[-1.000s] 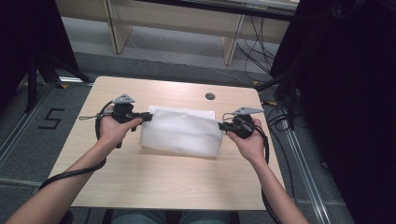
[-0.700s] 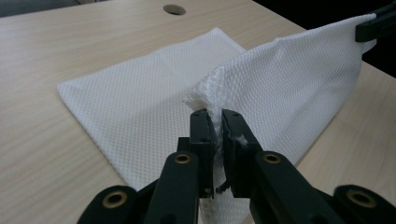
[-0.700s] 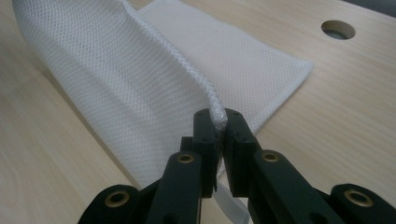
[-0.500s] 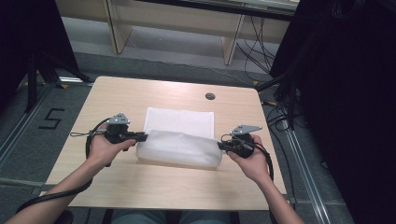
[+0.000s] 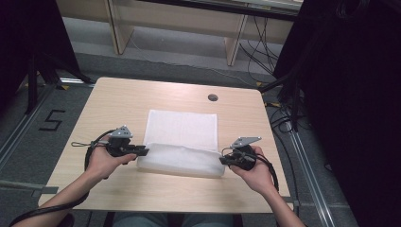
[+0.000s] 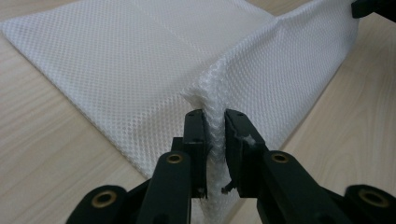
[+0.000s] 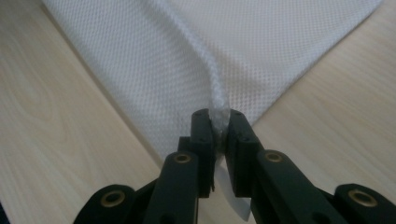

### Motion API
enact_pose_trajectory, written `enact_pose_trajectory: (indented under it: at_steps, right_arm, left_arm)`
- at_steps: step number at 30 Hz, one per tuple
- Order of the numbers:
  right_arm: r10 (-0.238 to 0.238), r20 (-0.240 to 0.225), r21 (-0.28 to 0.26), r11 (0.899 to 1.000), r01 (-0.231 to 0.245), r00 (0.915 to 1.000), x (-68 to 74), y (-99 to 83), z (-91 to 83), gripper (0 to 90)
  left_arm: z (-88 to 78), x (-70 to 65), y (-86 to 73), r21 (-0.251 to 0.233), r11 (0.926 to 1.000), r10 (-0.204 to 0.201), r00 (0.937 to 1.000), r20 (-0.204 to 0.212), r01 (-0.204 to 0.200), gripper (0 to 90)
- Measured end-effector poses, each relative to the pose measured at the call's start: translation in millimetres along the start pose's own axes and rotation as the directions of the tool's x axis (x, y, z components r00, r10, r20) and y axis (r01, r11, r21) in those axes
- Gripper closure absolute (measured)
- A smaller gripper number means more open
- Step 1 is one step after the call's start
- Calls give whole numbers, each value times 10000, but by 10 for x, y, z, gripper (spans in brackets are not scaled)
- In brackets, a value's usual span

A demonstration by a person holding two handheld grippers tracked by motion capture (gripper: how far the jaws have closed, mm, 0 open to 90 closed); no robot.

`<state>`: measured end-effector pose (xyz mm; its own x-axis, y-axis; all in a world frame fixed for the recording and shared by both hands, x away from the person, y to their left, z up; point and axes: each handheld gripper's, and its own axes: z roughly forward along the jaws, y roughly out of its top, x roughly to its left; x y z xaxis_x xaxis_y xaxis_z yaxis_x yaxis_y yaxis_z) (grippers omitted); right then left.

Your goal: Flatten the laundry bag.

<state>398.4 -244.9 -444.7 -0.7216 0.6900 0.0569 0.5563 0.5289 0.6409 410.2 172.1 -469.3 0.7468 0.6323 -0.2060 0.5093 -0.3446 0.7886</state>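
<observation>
A white mesh cloth [image 5: 182, 127] lies on the wooden table [image 5: 118, 99], its near part doubled over into a raised fold [image 5: 179, 161]. My left gripper [image 5: 144, 151] pinches the fold's left end, and the bunched cloth [image 6: 140, 60] sits between the jaws of the left gripper [image 6: 215, 119]. My right gripper [image 5: 222, 161] pinches the right end, with a thin ridge of cloth [image 7: 154, 60] squeezed in the right gripper [image 7: 217, 116]. Both pairs of jaws have just been opening slightly, and the cloth is still between them.
A round cable hole [image 5: 213, 97] sits near the table's far edge. Bare wood lies to the left, right and near side of the cloth. Cables [image 5: 279, 118] trail on the floor at the right, and a "5" marking [image 5: 51, 120] at the left.
Both hands have moved toward the near edge of the table and lower, drawing the held cloth edge over the rest. The far half now lies flat.
</observation>
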Motion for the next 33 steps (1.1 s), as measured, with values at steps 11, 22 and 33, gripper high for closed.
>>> enact_pose_trajectory:
  at_steps: [11, 22, 33]
  right_arm:
    - [40, -535, 641, 9979, -6, 9986, 112, -148, -25, 781]
    - [366, -919, 602, 9977, -312, 9951, 141, -244, -163, 660]
    - [624, -1010, 379, 9975, -588, 9929, 56, -332, -431, 619]
  left_arm:
    - [-48, -94, -116, 586, 9981, 173, 9982, 580, -207, 719]
    - [-231, -154, -176, 908, 9957, 86, 9964, 838, -162, 561]
    - [-588, -122, -219, 925, 9954, -318, 9973, 666, 256, 469]
